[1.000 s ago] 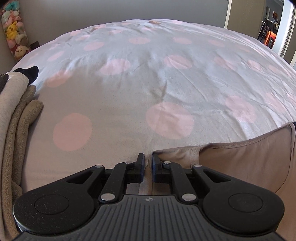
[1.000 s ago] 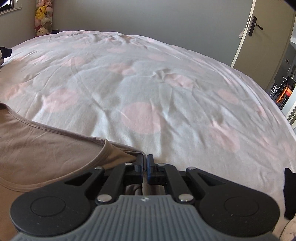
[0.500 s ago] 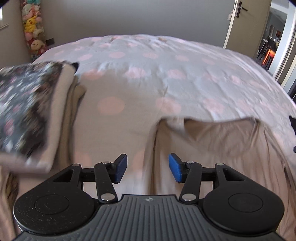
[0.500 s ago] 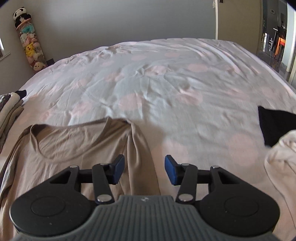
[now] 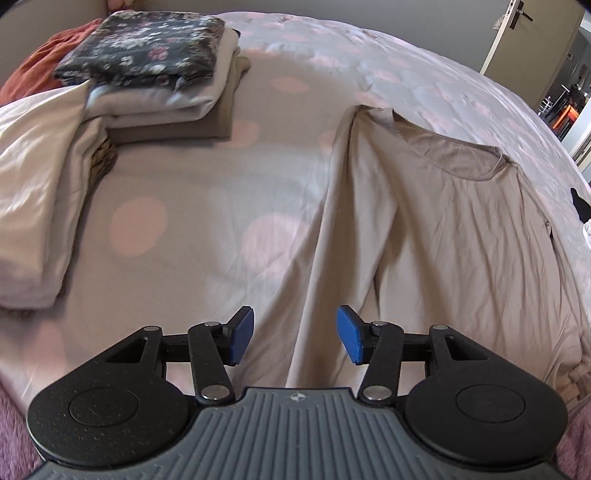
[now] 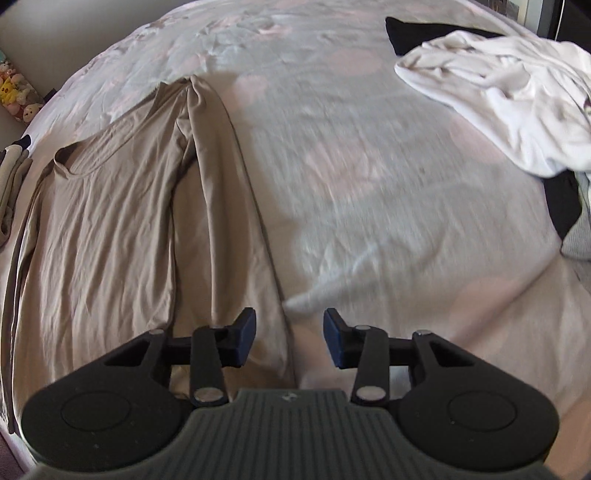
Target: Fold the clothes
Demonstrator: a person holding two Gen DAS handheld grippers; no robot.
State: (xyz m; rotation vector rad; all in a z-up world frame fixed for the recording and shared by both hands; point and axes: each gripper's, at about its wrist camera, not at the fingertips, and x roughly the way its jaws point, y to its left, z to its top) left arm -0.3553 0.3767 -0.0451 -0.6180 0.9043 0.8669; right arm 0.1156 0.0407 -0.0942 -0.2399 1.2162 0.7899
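Observation:
A beige long-sleeved top (image 5: 461,229) lies flat on the bed, neckline away from me, both sleeves lying along its sides. My left gripper (image 5: 294,338) hangs open over the lower part of the top's left sleeve (image 5: 332,236), with nothing between its blue pads. In the right wrist view the same top (image 6: 103,229) fills the left half. My right gripper (image 6: 289,338) is open above the edge of the right sleeve (image 6: 229,206), holding nothing.
A stack of folded clothes (image 5: 159,74) with a dark floral piece on top sits at the far left, beside folded cream fabric (image 5: 37,192). A crumpled white garment (image 6: 498,96) and black clothes (image 6: 417,31) lie at the right. The spotted bedsheet (image 6: 369,192) lies between.
Both grippers let go of the top's shoulders, opened and drew back toward the near edge of the bed. The top now lies spread flat on the sheet.

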